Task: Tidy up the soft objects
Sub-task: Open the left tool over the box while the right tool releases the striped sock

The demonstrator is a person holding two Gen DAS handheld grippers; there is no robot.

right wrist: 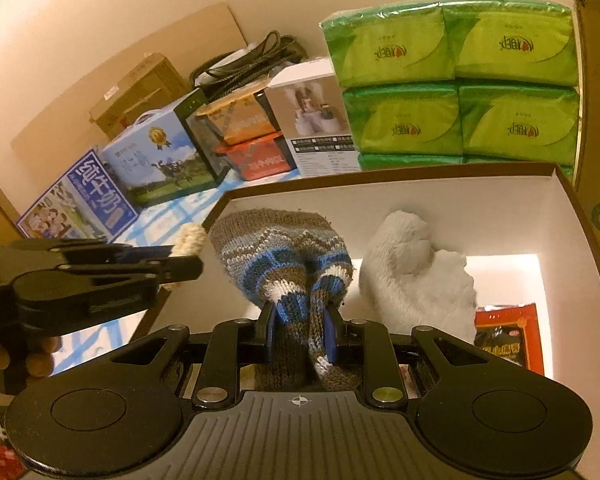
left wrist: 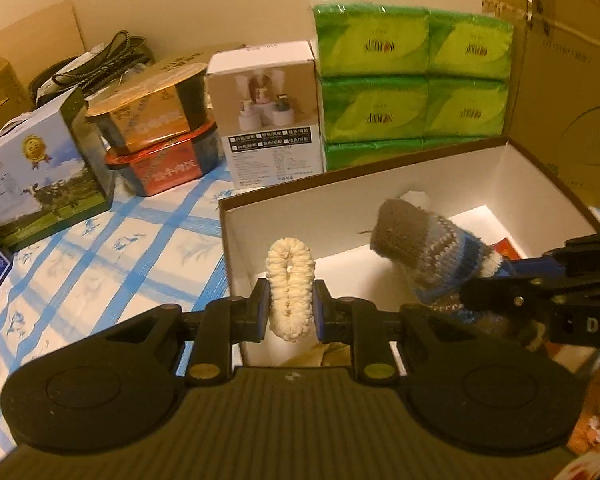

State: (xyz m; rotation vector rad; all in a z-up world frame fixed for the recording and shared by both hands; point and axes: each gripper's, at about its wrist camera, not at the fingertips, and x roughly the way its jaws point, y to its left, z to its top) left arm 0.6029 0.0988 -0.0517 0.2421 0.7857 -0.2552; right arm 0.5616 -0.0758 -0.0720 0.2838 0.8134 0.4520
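My left gripper [left wrist: 291,312] is shut on a cream knitted scrunchie [left wrist: 290,276] and holds it upright above the near left corner of the open white box [left wrist: 340,200]. My right gripper [right wrist: 300,336] is shut on a grey and blue striped knitted sock [right wrist: 284,252] and holds it over the box [right wrist: 500,208]. The sock also shows in the left wrist view [left wrist: 420,248]. A white fluffy glove [right wrist: 416,276] lies inside the box, to the right of the sock. The left gripper with the scrunchie [right wrist: 188,240] shows at the left of the right wrist view.
Green tissue packs [left wrist: 412,80] stand behind the box. A white product box [left wrist: 268,116], stacked food tubs [left wrist: 160,128] and a milk carton box [left wrist: 44,168] stand on the blue checked tablecloth [left wrist: 100,264] to the left. A red packet [right wrist: 508,336] lies inside the box.
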